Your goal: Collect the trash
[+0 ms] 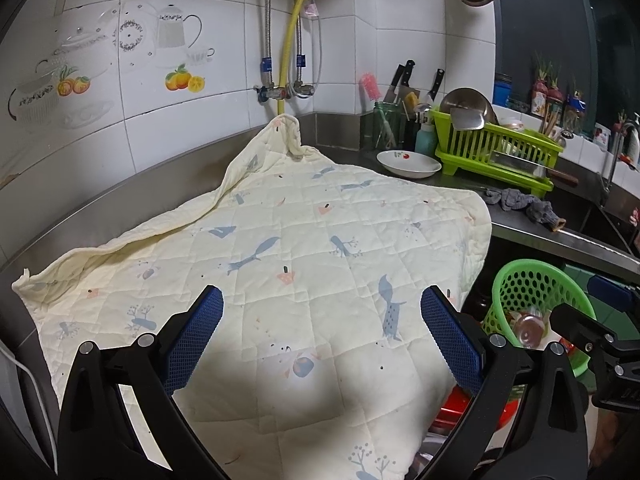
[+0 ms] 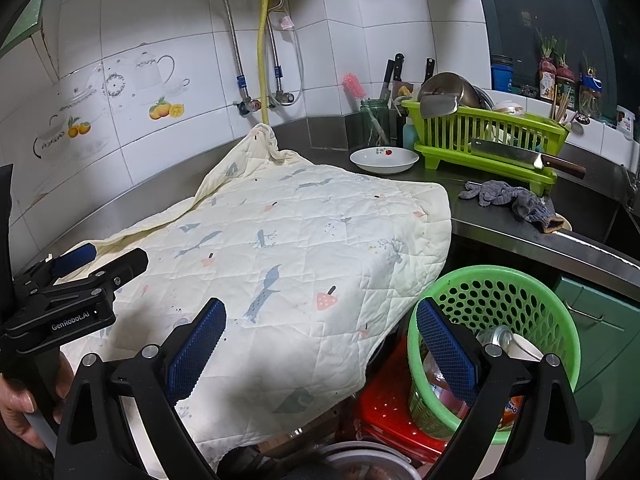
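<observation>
Grippers both spread wide, nothing between the pads. My left gripper (image 1: 322, 336) hovers over the quilt (image 1: 280, 248) that covers the desk (image 1: 560, 236) ahead. My right gripper (image 2: 320, 350) sits at the quilt's right edge, its right finger over the green basket (image 2: 560, 320). Basket is low and right of both grippers, below the desk edge, sitting on a red crate (image 2: 384, 404). Trash in it: a can (image 2: 496, 338), a white cup (image 2: 526, 350), some wrappers. Beyond the quilt, ahead-right: bowl (image 2: 384, 159), dish rack (image 2: 488, 140) with a cleaver (image 2: 520, 156) across it, grey gloves (image 2: 508, 198).
</observation>
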